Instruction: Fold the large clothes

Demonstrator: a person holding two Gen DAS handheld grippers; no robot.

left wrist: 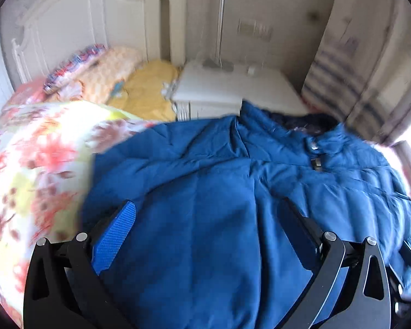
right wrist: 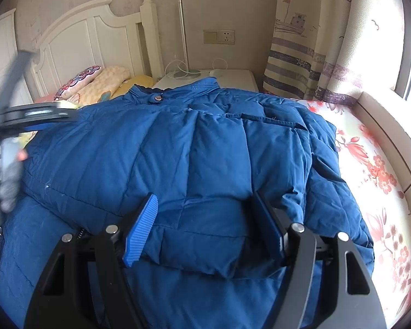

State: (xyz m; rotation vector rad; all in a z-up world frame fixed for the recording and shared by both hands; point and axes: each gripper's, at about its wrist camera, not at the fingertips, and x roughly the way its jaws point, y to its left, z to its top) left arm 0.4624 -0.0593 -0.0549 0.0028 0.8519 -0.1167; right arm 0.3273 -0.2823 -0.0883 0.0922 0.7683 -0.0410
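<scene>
One blue jacket (right wrist: pixel 194 148), two snaps (left wrist: pixel 315 153), two open hand-held grippers (right wrist: pixel 205 224)

Blue jacket (right wrist: pixel 194 148) on bed, tongs (right wrist: pixel 205 224) parted

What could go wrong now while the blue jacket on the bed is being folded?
1. The puffy blue jacket may spring back: the folded layer lies between the right gripper jaws, which look open and not pressing.
2. The left gripper hangs wide open over the jacket, holding nothing.
3. The metal snap could catch a jaw.
</scene>
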